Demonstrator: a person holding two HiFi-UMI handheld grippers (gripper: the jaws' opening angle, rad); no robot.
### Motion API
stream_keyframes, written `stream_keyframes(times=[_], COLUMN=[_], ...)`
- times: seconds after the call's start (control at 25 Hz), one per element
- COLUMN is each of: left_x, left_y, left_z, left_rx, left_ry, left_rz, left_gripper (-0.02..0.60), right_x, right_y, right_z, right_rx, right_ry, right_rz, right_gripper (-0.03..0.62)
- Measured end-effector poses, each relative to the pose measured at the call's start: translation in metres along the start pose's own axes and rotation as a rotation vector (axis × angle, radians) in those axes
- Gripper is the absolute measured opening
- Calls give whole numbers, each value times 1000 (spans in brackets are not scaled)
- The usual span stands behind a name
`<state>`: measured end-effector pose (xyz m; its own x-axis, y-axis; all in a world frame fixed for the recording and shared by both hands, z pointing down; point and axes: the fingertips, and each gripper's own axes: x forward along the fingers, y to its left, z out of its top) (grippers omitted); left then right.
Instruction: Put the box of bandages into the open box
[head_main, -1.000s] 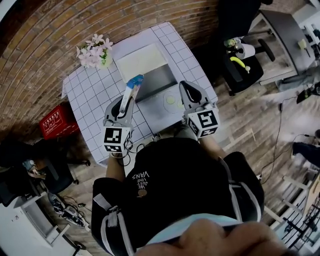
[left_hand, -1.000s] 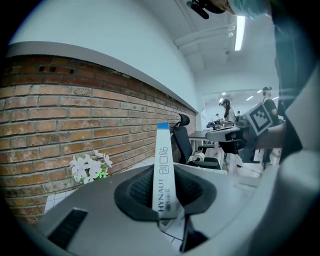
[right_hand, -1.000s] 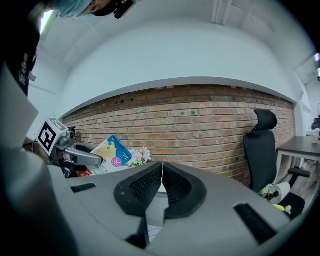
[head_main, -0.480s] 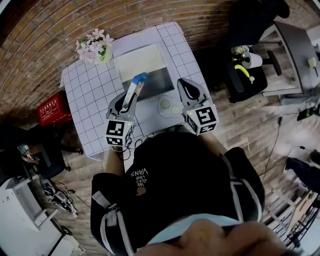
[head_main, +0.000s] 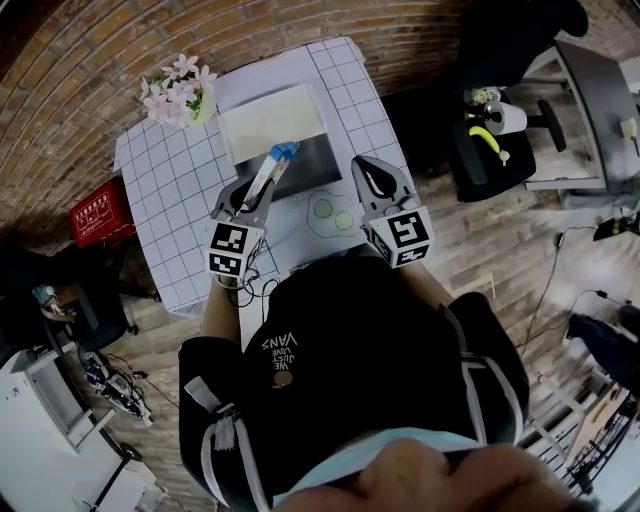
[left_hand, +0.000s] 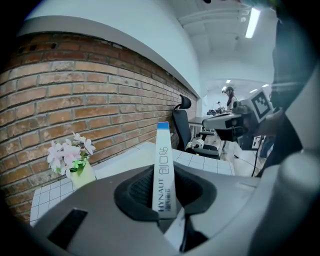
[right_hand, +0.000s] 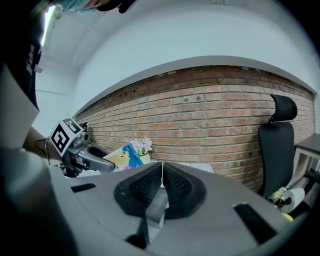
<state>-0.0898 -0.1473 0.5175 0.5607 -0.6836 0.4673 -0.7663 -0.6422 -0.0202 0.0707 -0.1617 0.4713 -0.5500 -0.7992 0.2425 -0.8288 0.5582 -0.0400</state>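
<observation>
The bandage box (head_main: 273, 167), slim and white with a blue end, stands up between the jaws of my left gripper (head_main: 256, 192), which is shut on it. In the left gripper view the bandage box (left_hand: 163, 165) rises upright from the pads. Its tip hangs at the near left edge of the open box (head_main: 318, 160), a grey tray with its white lid (head_main: 272, 118) folded back. My right gripper (head_main: 374, 181) hovers to the right of the open box, jaws shut with nothing between them. The right gripper view shows the bandage box's colourful face (right_hand: 121, 158).
A vase of pink flowers (head_main: 178, 90) stands at the table's far left corner. A grey mat with two pale round pieces (head_main: 331, 212) lies near the front edge. A red crate (head_main: 98, 212) sits on the floor at left, and an office chair (head_main: 484, 130) at right.
The head view has shifted slightly. My left gripper, still holding the bandage box, has edged a little toward the open box. The right gripper has kept its place.
</observation>
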Motion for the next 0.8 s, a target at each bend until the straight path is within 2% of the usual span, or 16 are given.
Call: stream_keyframes(times=[0.8], left_x=[58], left_y=[-10], left_z=[-34], left_rx=[160], left_ry=[216], left_rz=[-164], left_gripper=[83], right_x=[8], right_y=[-20], right_z=[-23], right_rx=[6], right_ry=[46], right_rz=[22], right_gripper=[5])
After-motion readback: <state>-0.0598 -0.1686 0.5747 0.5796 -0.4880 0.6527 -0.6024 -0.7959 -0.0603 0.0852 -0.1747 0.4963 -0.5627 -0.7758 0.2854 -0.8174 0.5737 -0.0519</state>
